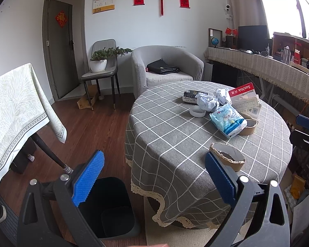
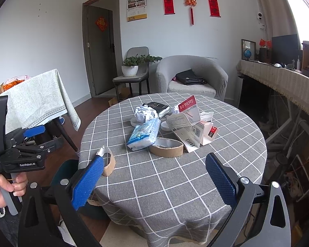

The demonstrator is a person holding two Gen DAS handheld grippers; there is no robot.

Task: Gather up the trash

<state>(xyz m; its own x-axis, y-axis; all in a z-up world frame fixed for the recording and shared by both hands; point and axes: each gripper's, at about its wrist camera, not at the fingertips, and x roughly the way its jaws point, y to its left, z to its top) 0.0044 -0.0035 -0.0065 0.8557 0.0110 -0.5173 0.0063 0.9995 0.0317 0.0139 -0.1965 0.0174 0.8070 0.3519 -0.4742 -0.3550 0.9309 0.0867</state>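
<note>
— How were your grippers set?

— My left gripper (image 1: pixel 154 177) had its jaws spread wide with nothing between them, hanging over the table's near edge, above a dark bin (image 1: pixel 109 207) on the wood floor. My right gripper (image 2: pixel 154 177) was just as wide apart and empty, over the cloth.

— And the trash?

— Heaped on the round table (image 2: pixel 154 187) under its grey checked cloth: a cardboard tape ring (image 1: pixel 227 157) just beyond my left fingers, a second ring (image 2: pixel 166 147), a blue-and-white tissue pack (image 2: pixel 145 134), crumpled paper (image 2: pixel 145 113), and opened cartons (image 2: pixel 192 127).

— The room?

— A grey armchair (image 1: pixel 166 65), a potted plant (image 1: pixel 98 61) on a chair, and red hangings on the wall.

— Any writing?

— "SanDisk" on a red carton flap (image 2: pixel 187 104), and "GenRobot.AI" on my left tool's body.
</note>
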